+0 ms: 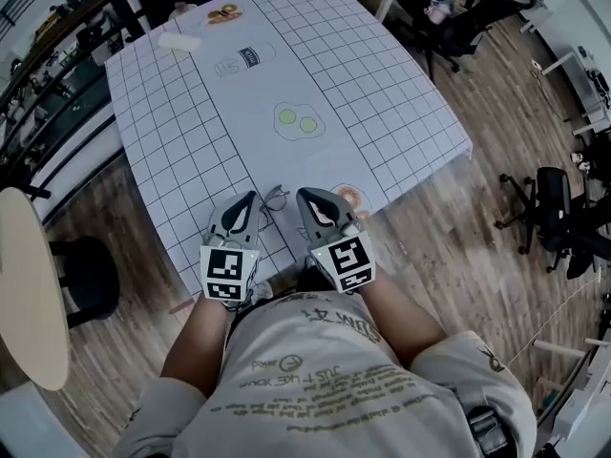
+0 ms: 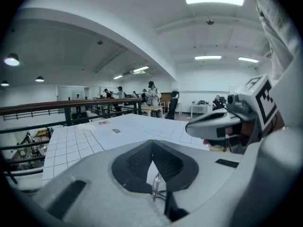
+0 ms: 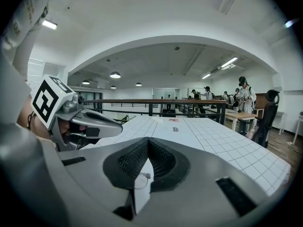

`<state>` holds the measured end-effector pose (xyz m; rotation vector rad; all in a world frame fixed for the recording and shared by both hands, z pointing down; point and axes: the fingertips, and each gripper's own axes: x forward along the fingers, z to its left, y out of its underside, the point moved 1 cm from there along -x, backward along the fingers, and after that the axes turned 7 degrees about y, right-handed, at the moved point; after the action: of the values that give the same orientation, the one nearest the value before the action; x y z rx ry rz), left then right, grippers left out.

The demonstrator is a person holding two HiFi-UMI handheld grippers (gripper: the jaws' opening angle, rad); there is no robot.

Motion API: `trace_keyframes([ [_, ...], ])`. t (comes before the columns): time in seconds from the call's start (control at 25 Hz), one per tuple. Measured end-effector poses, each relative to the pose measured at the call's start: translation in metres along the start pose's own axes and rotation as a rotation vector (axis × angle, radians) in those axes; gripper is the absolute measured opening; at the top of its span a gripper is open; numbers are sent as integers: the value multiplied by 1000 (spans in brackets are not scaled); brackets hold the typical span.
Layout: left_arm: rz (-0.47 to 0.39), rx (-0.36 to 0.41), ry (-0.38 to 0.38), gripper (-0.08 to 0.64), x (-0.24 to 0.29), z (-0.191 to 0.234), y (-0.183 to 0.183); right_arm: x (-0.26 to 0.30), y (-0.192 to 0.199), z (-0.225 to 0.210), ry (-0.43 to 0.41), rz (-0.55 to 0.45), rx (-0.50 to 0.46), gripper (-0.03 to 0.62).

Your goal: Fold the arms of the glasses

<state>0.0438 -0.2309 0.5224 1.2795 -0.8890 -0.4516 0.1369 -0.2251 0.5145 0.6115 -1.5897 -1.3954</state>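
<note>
The left claw [image 1: 250, 199] and right claw [image 1: 305, 198] each pinched the wire glasses [image 1: 275, 198] shut, holding them over the counter's [image 1: 382, 113] near edge. An uneven twist might have bent the thin frame or let it slip.

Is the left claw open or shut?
Shut. In the left gripper view the left claw pinches the thin wire frame of the glasses.

Thin glasses [image 1: 276, 197], half-lost between left tongs [image 1: 252, 198] and right tongs [image 1: 304, 195]
</note>
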Motion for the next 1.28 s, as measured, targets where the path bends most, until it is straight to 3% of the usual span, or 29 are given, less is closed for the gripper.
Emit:
trace_keyframes([
  [0.28, -156, -62, -151, 12, -60, 21, -58, -8, -66, 17, 15, -116, 148, 14],
  [0.4, -188, -94, -177, 12, -85, 25, -78, -15, -93, 27, 47, -141, 140, 14],
  [0.64, -223, -61, -138, 12, -117, 12, -97, -40, -125, 43, 79, -198, 154, 12],
  [0.92, -161, -31, -121, 12, -126, 13, -96, -61, -127, 43, 190, -208, 170, 12],
  [1.28, -148, 0, -61, 14, -132, 3, -88, -78, -110, 61, 235, -200, 171, 12],
])
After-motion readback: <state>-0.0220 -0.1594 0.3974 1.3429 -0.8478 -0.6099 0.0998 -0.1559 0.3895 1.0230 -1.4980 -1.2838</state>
